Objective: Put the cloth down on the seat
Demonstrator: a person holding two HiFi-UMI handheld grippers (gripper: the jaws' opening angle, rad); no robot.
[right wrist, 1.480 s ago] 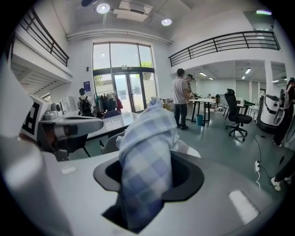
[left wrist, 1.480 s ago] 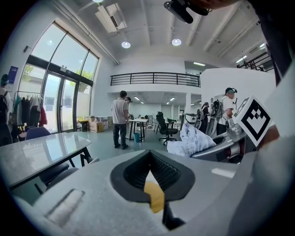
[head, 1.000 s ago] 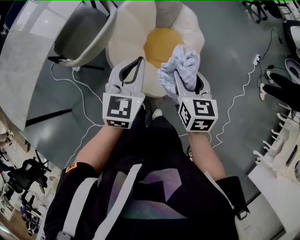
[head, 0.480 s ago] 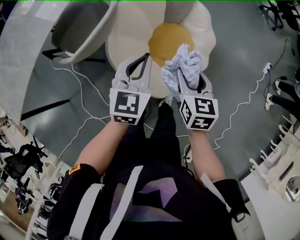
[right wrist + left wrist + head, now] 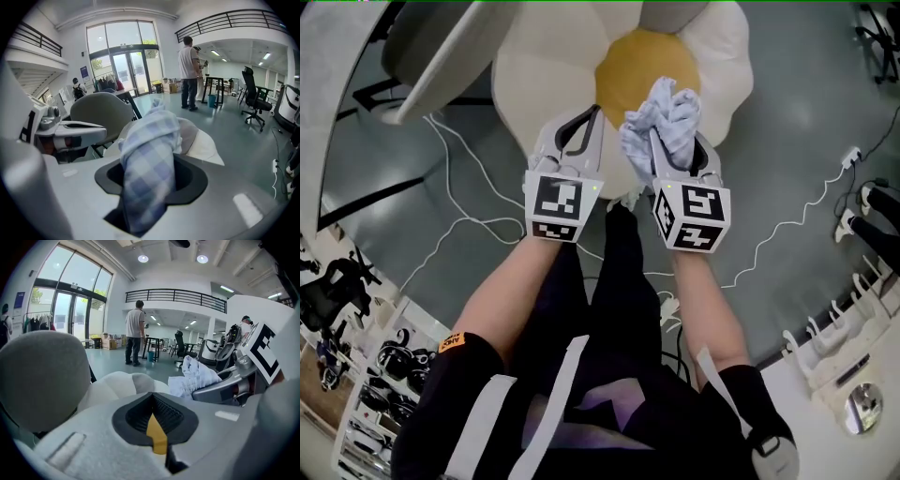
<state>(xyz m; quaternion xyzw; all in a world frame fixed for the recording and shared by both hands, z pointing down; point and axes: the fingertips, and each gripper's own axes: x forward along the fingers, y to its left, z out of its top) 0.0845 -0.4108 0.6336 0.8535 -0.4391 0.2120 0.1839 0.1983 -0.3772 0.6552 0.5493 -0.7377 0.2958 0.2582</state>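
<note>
A blue-and-white checked cloth (image 5: pixel 661 117) is bunched up between the jaws of my right gripper (image 5: pixel 664 141), which is shut on it. The cloth hangs over the yellow middle (image 5: pixel 623 80) of a flower-shaped seat (image 5: pixel 539 66) with cream petals. In the right gripper view the cloth (image 5: pixel 150 159) fills the jaw gap, with a petal (image 5: pixel 206 145) behind it. My left gripper (image 5: pixel 592 117) is beside it to the left, over a front petal, its fingertips together and nothing held. In the left gripper view the jaws (image 5: pixel 154 416) meet, and the cloth (image 5: pixel 197 376) shows to the right.
A grey shell chair (image 5: pixel 431 47) stands left of the seat, close by in the left gripper view (image 5: pixel 42 376). White cables (image 5: pixel 459 220) run over the grey floor on both sides, with a power strip (image 5: pixel 853 155) at the right. A person (image 5: pixel 190 65) stands far off.
Both grippers have come down and forward toward the seat, which now looks nearer. The cloth has stayed in the right jaws and the left has stayed empty.
</note>
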